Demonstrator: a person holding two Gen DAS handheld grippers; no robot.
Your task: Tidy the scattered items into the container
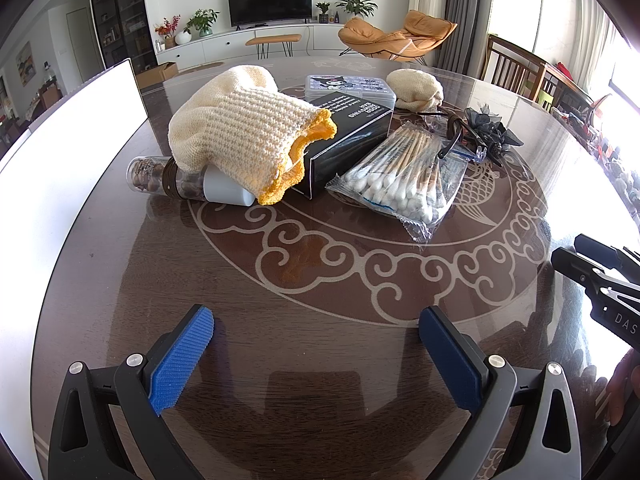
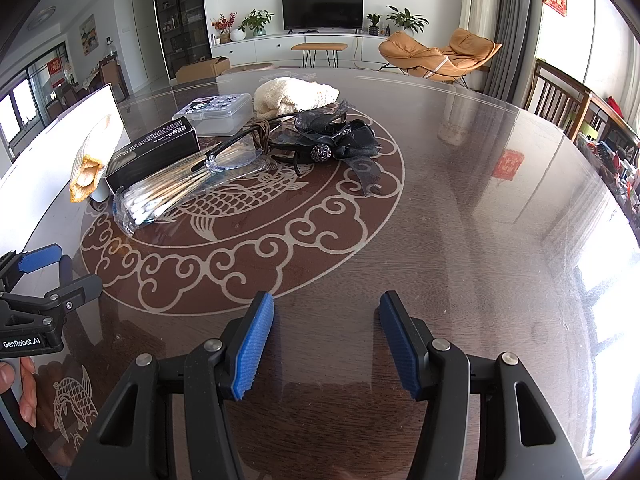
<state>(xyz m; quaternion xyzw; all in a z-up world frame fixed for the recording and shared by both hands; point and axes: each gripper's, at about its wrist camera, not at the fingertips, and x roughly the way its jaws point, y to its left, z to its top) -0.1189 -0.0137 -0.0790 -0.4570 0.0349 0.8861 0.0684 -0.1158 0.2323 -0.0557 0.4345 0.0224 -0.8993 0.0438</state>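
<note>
Scattered items lie on a round dark table (image 1: pixel 320 360): a cream knit glove with a yellow cuff (image 1: pixel 240 132), a clear bead tube with a white cap (image 1: pixel 180 180), a black box (image 1: pixel 352 132), a bag of cotton swabs (image 1: pixel 404 180), a clear plastic case (image 1: pixel 348 86), a second cream knit piece (image 1: pixel 416 86), glasses (image 2: pixel 236 152) and a black bow hair clip (image 2: pixel 336 144). The white container (image 1: pixel 72 152) stands at the left. My left gripper (image 1: pixel 316 340) is open and empty, short of the items. My right gripper (image 2: pixel 326 332) is open and empty, also short of them.
Wooden chairs (image 2: pixel 560 96) stand at the table's right edge. My right gripper shows at the right edge of the left wrist view (image 1: pixel 600 276); my left gripper shows at the left of the right wrist view (image 2: pixel 44 280). A living room lies behind.
</note>
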